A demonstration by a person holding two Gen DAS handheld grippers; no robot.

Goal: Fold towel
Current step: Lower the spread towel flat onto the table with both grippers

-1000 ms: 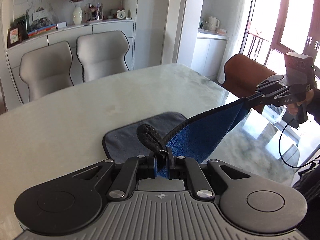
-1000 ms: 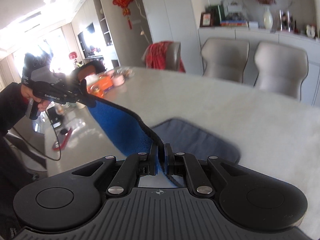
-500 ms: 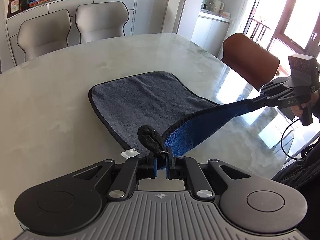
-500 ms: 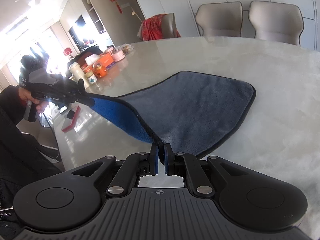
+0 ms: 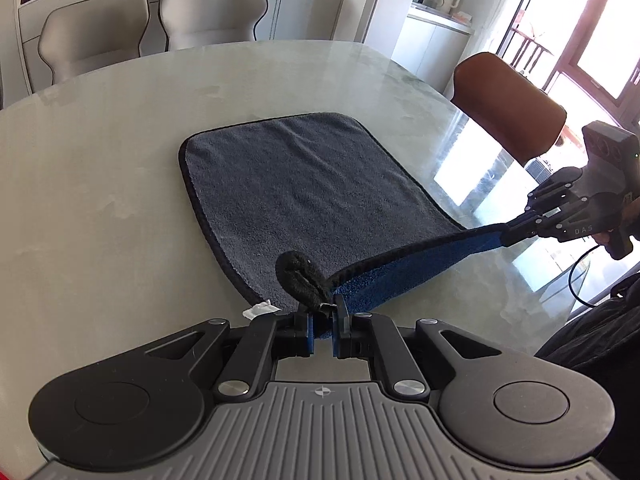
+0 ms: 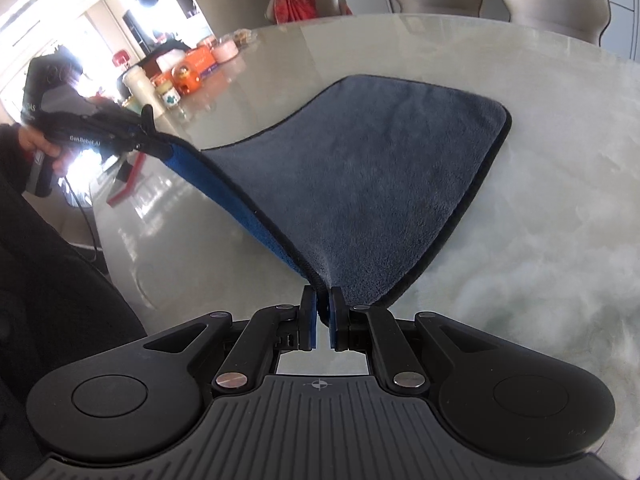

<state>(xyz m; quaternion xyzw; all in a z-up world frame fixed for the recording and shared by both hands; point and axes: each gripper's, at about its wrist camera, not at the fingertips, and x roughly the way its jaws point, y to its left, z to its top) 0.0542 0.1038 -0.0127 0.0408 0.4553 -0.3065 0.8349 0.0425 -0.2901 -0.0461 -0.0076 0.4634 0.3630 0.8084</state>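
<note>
The towel (image 5: 296, 184) lies grey side up on the pale marble table (image 5: 100, 184), its near edge lifted to show the blue underside. The left gripper (image 5: 322, 326) pinches one near corner (a black loop curls just above its fingers); the right gripper (image 6: 323, 316) is clamped on the other. Two pale chairs (image 5: 152, 20) stand at 11 o'clock in the left view, a brown chair (image 5: 508, 100) at 2. Only the right view shows the jars and boxes (image 6: 188, 72) at 10 o'clock; their contents cannot be made out.
</note>
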